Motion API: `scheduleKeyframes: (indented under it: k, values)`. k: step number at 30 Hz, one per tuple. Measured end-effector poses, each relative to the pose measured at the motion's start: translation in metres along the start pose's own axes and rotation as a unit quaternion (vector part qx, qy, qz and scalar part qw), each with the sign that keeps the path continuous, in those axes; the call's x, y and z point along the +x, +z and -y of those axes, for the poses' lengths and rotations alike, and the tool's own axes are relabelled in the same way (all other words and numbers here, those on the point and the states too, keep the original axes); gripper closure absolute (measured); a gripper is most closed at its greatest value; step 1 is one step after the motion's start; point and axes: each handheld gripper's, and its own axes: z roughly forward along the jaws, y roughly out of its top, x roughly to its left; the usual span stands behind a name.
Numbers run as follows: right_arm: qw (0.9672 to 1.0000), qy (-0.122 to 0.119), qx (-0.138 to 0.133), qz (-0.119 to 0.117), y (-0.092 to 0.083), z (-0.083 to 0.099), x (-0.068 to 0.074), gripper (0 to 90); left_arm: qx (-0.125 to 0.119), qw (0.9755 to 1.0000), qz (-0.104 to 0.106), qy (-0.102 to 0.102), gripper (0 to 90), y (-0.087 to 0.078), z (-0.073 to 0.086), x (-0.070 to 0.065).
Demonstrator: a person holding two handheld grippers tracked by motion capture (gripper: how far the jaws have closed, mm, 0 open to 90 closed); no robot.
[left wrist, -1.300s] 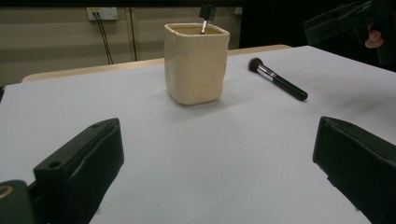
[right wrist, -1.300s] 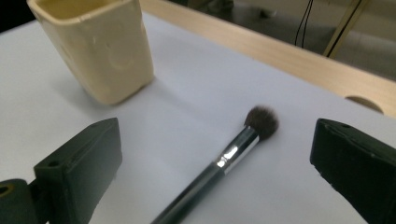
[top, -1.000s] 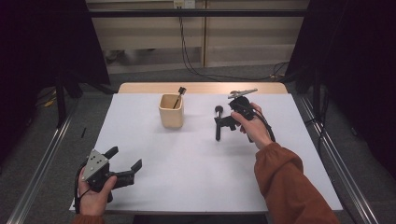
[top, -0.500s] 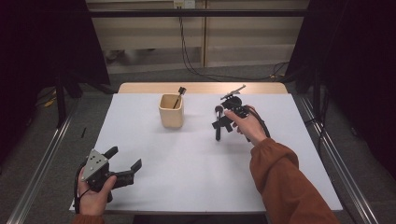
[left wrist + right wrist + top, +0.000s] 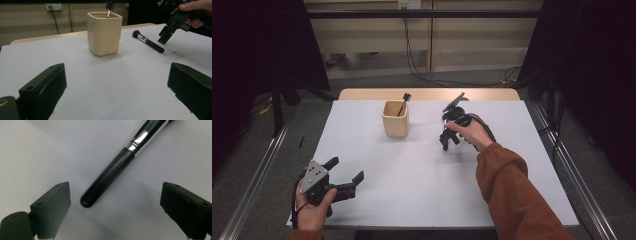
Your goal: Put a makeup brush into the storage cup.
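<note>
While the left gripper rested at the near left corner of the white surface, held in the person's left hand, its jaws stood spread wide with nothing between them. Farther out, near the middle of the surface, a cream holder stood upright with one dark-tipped brush leaning inside it. To the right of the holder, the right gripper hung tilted down over a second makeup brush, which lay flat on the surface, well apart from the holder. In the right gripper view the black handle end of that brush lay between the two jaws, touching neither. Those jaws had just been closing a little, yet were spread wide, with clear gaps on both sides of the handle.
</note>
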Motion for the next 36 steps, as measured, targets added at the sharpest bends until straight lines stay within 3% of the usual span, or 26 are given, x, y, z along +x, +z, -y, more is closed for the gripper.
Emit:
scheduleKeyframes:
  k: [2,9,26,32,36]
  values:
    - [0.9998,0.016,0.007,-0.005,0.001,-0.002,0.0,9.6,0.0,1.0,0.0,0.001,2.1,0.0,0.0,0.001]
    - [0.9988,0.032,0.036,-0.005,0.007,-0.006,-0.004,7.5,0.003,1.0,-0.001,0.002,2.2,0.0,0.0,0.001]
    - [0.9966,0.056,0.06,-0.005,0.02,-0.017,0.003,33.6,0.005,1.0,-0.003,0.003,2.4,-0.001,0.001,0.001]
    - [0.997,0.032,0.07,0.013,0.026,-0.018,0.007,38.2,0.006,1.0,-0.002,-0.001,2.3,0.0,0.001,0.001]
    - [0.9965,0.033,0.072,0.027,0.025,-0.018,0.008,45.5,0.006,1.0,0.0,0.003,2.3,-0.001,0.001,-0.001]
